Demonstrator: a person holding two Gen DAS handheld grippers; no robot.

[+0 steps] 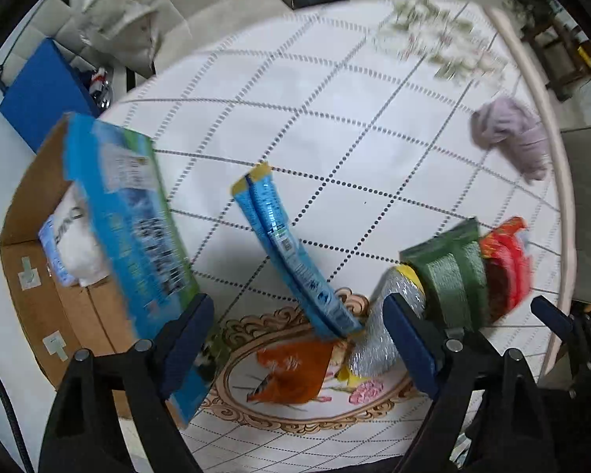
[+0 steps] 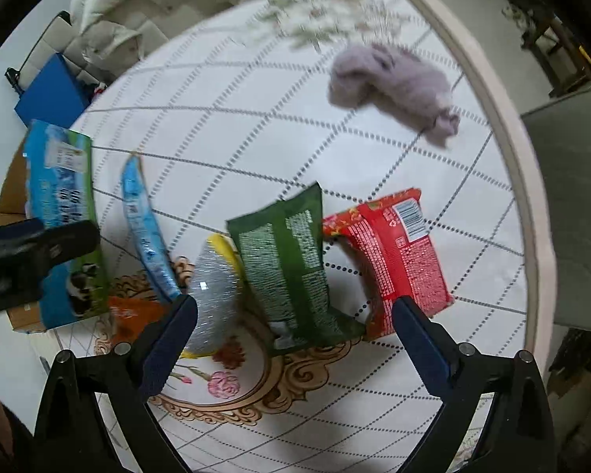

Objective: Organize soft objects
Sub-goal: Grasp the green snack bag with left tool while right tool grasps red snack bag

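Several soft packets lie on a round table with a white grid cloth (image 1: 335, 126): a long blue packet (image 1: 287, 244), a silver-and-yellow one (image 1: 378, 331), a green one (image 2: 291, 260), a red one (image 2: 398, 248) and an orange one (image 1: 295, 370). A large blue-and-green bag (image 1: 134, 224) stands tilted against my left gripper's left finger, over the cardboard box (image 1: 39, 276). My left gripper (image 1: 299, 343) is open. My right gripper (image 2: 295, 335) is open above the green packet (image 1: 453, 276). A lilac cloth (image 2: 394, 82) lies far right.
The cardboard box holds a white packet (image 1: 75, 236) and stands at the table's left edge. A blue box (image 1: 43, 94) and a cream jacket (image 1: 130, 12) lie beyond the table. A grey chair (image 2: 571, 205) stands at the right. The table rim (image 2: 492, 90) curves along the right.
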